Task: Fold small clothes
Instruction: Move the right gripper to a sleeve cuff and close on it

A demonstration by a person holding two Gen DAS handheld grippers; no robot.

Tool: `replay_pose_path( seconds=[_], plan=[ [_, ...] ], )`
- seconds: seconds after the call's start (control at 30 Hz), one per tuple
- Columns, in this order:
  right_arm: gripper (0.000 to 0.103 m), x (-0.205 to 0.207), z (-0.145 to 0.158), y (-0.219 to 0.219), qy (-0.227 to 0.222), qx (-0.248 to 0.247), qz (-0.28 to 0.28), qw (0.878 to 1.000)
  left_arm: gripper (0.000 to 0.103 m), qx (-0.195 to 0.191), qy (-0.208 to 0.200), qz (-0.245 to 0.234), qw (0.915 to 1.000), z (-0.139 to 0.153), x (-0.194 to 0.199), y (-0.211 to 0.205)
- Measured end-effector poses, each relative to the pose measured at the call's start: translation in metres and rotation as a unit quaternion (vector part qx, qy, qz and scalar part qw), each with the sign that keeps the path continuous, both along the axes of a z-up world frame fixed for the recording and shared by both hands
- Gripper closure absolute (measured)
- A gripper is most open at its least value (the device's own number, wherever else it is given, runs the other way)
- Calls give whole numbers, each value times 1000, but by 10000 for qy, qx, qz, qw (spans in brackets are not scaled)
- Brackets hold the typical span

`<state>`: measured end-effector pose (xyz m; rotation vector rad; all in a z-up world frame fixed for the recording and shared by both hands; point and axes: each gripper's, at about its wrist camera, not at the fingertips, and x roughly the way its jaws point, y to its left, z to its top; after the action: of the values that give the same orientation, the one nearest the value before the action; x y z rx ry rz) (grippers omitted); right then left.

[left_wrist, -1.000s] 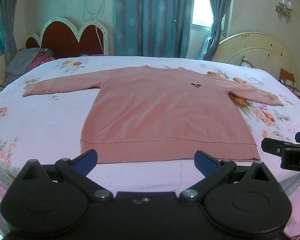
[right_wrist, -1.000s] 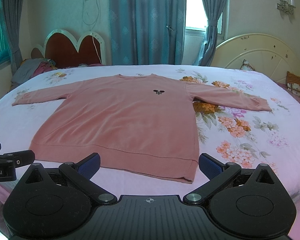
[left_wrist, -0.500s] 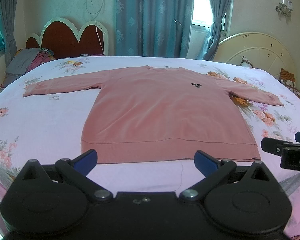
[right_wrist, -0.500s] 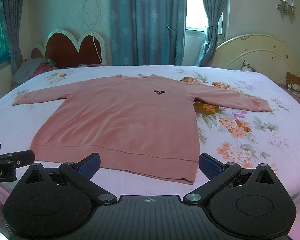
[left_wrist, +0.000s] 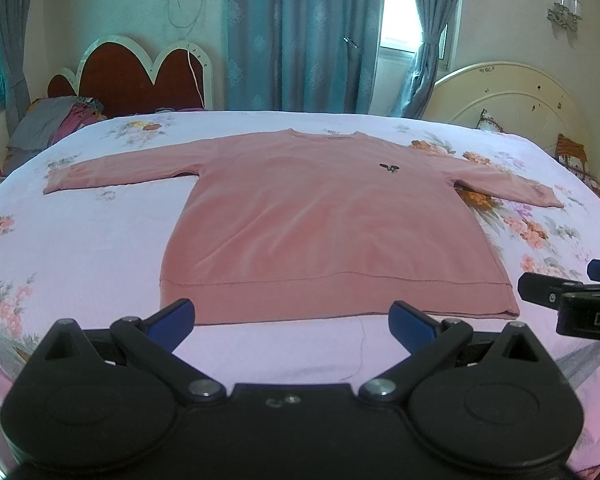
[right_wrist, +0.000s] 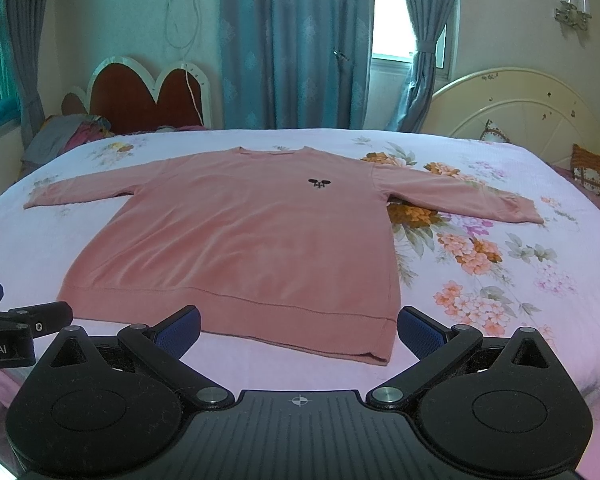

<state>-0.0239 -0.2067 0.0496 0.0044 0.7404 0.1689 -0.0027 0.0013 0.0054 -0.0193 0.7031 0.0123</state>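
1. Left wrist view: the left tongs (left_wrist: 291, 316) stand wide apart and hold nothing, their blue pads just short of the hem of the pink sweater (left_wrist: 328, 224). The sweater lies flat and face up on the bed (left_wrist: 80, 240), both sleeves spread out to the sides and the small dark emblem (left_wrist: 389, 168) showing on the chest. The right tongs (left_wrist: 568, 292) enter at the right edge, near the hem corner; from this side I cannot tell how wide they stand.

2. Right wrist view: the right tongs (right_wrist: 299, 326) are also spread wide and empty, set before the hem's right-hand corner of the sweater (right_wrist: 252, 240). The left tongs (right_wrist: 28, 316) poke in at the left edge, apart from the cloth.

3. Step in hand, as I judge it: the very start. The garment is laid out and smoothed, and no fold has been made yet. Both tongs are poised at the bottom edge.

4. The next move probably calls for each of the tongs to close on a hem corner or a sleeve, pinching both layers so the cloth carries over in one piece without dragging the floral sheet.

5. Containers: none shows in either view. Only a heap of clothes (left_wrist: 60, 120) lies loose beside the red headboard (left_wrist: 140, 76).
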Motion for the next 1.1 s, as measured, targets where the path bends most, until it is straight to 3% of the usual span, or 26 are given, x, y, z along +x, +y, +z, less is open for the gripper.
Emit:
replay_pose_path(
  seconds=[0.33,0.67,1.1],
  plan=[
    [0,1,0,3,-5,-40,0,10000,0,83,-104,-152,9998,0,5,-2],
    [0,53,2,4,-84,-52,-281,9996,0,106,-311,-279,9991,9,61,2],
    [0,147,-5,-15,-74,60,-1042,9945,0,-914,-254,-812,9922,1,162,25]
  ],
)
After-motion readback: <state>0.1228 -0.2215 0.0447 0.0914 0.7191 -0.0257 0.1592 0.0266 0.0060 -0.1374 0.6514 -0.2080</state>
